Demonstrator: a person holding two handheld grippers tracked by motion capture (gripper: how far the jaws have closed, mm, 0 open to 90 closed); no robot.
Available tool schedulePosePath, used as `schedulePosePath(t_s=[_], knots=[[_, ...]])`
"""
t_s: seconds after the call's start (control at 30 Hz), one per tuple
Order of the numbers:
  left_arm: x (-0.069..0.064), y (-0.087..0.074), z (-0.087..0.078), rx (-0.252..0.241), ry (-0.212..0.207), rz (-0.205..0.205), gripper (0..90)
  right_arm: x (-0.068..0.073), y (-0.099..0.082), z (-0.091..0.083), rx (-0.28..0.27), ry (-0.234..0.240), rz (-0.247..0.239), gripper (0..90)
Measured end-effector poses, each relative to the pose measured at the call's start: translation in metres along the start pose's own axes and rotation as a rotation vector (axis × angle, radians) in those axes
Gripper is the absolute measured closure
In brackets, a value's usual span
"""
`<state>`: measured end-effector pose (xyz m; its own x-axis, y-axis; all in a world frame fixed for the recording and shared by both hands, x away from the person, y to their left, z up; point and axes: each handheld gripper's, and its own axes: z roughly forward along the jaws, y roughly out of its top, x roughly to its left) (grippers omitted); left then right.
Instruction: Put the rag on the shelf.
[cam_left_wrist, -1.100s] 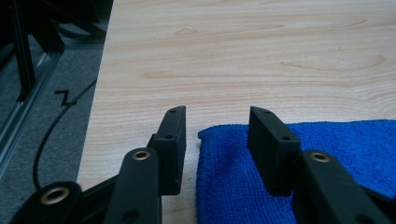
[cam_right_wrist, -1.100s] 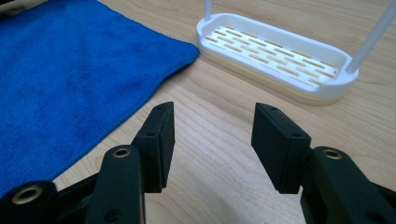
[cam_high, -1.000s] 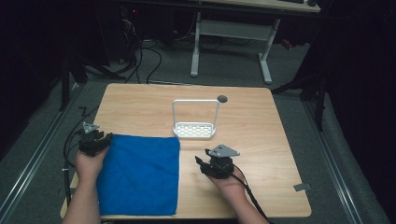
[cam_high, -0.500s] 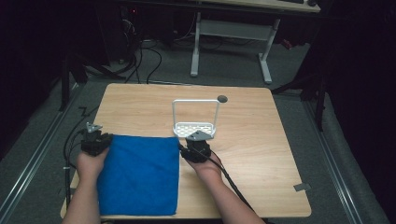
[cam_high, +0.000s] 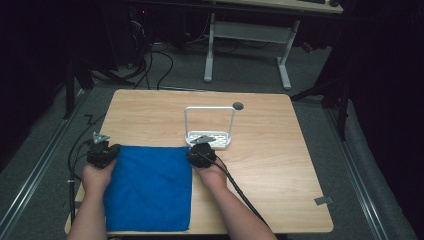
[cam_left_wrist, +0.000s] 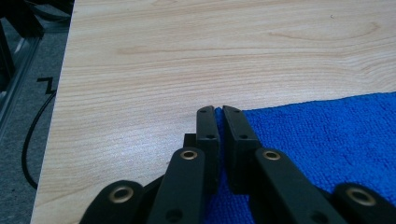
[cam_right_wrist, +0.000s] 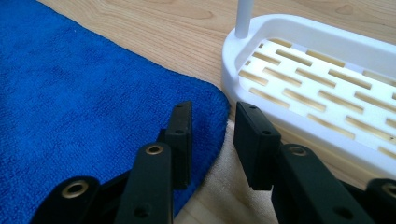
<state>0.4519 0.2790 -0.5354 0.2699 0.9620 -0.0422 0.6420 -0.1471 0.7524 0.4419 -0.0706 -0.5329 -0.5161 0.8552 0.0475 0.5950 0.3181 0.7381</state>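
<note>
Lying flat on the worktop (cam_high: 280, 165), the blue cloth (cam_high: 150, 187) has its two far corners at the claws. The left claw (cam_left_wrist: 215, 114) pinches one corner shut. The right claw (cam_right_wrist: 212, 126), jaws just closing, straddles the other beside the white rack (cam_high: 210, 137).

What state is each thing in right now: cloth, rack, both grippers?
blue cloth: spread flat on the table, far left corner pinched.
white rack: upright, empty, just beyond the cloth's far right corner.
left gripper: shut on the cloth corner.
right gripper: jaws have just been closing, astride the cloth's corner edge, not yet pressing.
table: bare wood.
</note>
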Motion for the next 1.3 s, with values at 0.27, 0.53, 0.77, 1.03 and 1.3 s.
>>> schedulePosePath(t_s=[0.27, 0.53, 0.77, 1.03, 1.3], knots=[[-0.007, 0.001, -0.006, -0.023, 0.005, 0.031, 88.2, 0.003, 0.001, 0.001, 0.008, 0.02, -0.008, 88.0], [-0.018, 0.006, -0.023, -0.08, -0.035, 0.027, 88.2, 0.006, 0.001, -0.023, -0.097, 0.076, -0.018, 88.5], [-0.027, 0.012, -0.041, -0.136, -0.07, 0.032, 88.2, 0.007, -0.006, -0.055, -0.213, 0.097, 0.009, 88.5], [-0.041, 0.019, -0.061, -0.197, -0.103, 0.039, 88.2, 0.004, -0.016, -0.084, -0.302, 0.104, 0.041, 88.5], [-0.063, 0.027, -0.072, -0.254, -0.157, 0.065, 88.1, -0.006, -0.026, -0.109, -0.364, 0.09, 0.066, 88.5]])
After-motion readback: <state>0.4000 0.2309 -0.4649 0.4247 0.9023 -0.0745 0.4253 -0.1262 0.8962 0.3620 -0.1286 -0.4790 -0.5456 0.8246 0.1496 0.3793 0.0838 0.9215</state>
